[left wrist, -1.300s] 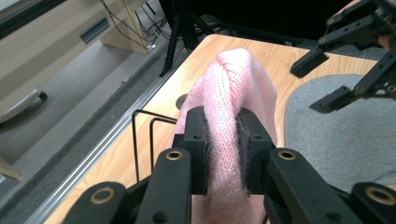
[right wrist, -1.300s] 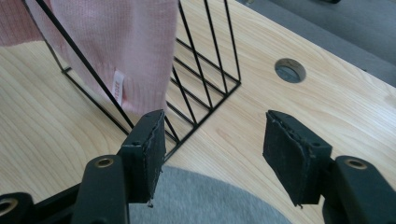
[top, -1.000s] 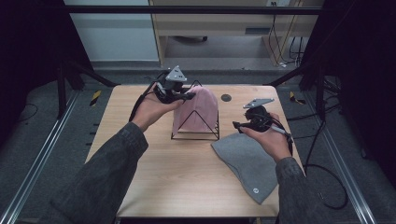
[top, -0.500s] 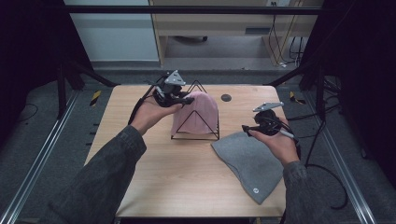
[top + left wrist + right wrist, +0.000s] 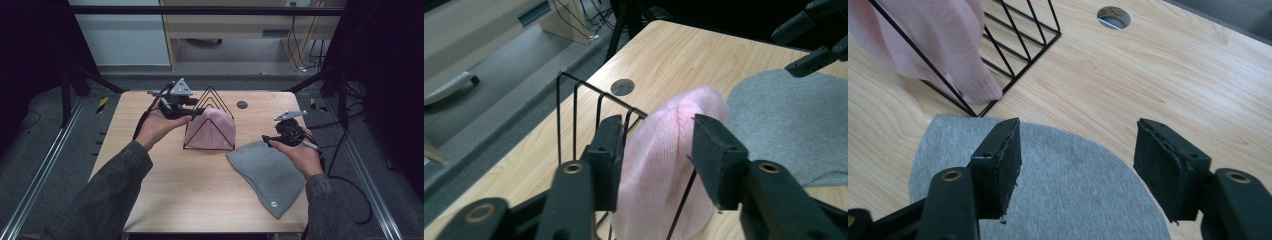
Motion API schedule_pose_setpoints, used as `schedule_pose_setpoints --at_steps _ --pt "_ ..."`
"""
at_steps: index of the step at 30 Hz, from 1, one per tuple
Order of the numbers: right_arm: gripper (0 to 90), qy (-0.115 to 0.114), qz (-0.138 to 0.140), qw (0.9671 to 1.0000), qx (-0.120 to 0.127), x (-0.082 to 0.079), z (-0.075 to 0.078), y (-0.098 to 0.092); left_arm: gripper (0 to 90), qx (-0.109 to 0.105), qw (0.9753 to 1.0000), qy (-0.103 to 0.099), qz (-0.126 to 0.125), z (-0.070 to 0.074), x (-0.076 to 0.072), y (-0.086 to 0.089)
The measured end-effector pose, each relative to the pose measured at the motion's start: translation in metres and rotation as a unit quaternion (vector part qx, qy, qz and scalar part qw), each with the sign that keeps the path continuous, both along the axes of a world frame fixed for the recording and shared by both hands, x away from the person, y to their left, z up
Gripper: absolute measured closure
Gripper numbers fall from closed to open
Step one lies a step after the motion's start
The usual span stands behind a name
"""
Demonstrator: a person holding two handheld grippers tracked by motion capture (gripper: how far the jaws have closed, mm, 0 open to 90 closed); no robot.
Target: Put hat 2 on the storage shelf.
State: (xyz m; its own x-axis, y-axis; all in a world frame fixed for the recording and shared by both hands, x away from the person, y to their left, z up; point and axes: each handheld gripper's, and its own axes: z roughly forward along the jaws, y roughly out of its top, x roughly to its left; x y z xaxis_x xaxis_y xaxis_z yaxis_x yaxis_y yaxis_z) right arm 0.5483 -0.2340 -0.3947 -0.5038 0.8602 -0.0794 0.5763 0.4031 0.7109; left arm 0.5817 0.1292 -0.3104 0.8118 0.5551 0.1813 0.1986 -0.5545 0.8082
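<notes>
Pink beanie (image 5: 212, 129) draped on wire rack (image 5: 208, 100), grey beanie (image 5: 267, 172) with small unreadable label

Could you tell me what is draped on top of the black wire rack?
A pink knit beanie hangs over the wire rack, covering its front wires and reaching the table. Only the rear wire loops show bare; the rack's inside is hidden beneath the fabric.

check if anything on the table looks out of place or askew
The pink beanie is draped lopsidedly over the black wire rack, bunched at one end. The grey beanie lies flat, angled toward the table's corner.
</notes>
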Motion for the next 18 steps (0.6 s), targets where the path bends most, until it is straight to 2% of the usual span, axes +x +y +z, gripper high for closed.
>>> schedule_pose_setpoints --at_steps 7,9,10,12,14,18 --pt "31.7 0.009 -0.018 0.9998 -0.002 -0.006 -0.010 -0.008 35.6 -0.002 0.9997 -0.001 0.025 -0.013 -0.021 0.023" --pt "30.2 0.013 -0.026 0.9996 -0.001 -0.010 -0.014 -0.012 29.4 -0.006 0.9993 0.007 0.035 -0.022 -0.032 0.032" --pt "29.5 0.014 -0.029 0.9995 -0.001 -0.012 -0.016 -0.013 26.5 -0.006 0.9993 0.007 0.035 -0.022 -0.032 0.032" --pt "26.9 0.016 -0.036 0.9992 0.002 -0.017 -0.021 -0.017 20.2 -0.014 0.9983 0.025 0.050 -0.039 -0.049 0.047" --pt "24.5 0.019 -0.040 0.9990 0.005 -0.020 -0.024 -0.022 15.5 -0.010 0.9975 0.036 0.060 -0.053 -0.061 0.057" --pt "22.9 0.020 -0.059 0.9975 0.034 -0.031 -0.033 -0.042 11.0 -0.010 0.9950 0.054 0.084 -0.086 -0.088 0.079"
